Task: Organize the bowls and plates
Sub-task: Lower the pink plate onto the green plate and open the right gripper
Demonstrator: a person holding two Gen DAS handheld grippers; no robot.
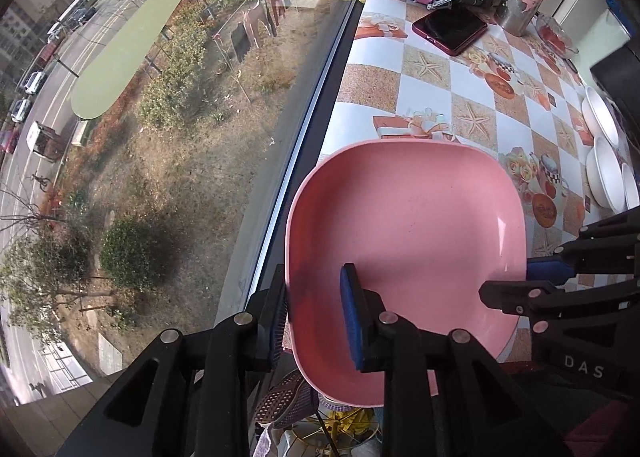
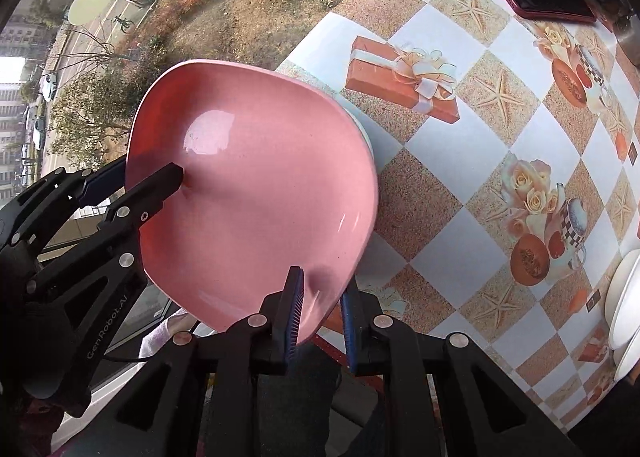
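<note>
You are holding the pink plate (image 1: 408, 225) with both grippers. Your left gripper (image 1: 316, 317) jaws are pinching its left rim, your right gripper (image 2: 320, 317) jaws its right rim, over the tabletop (image 2: 460, 185) edge.

I see open checkered bench (image 2: 472, 161) ahead of the rounded-square pink plastic plate (image 2: 256, 193); white bowls (image 1: 606, 173) crowd its right edge, a dark red phone (image 1: 450, 31) lies farther back.
</note>
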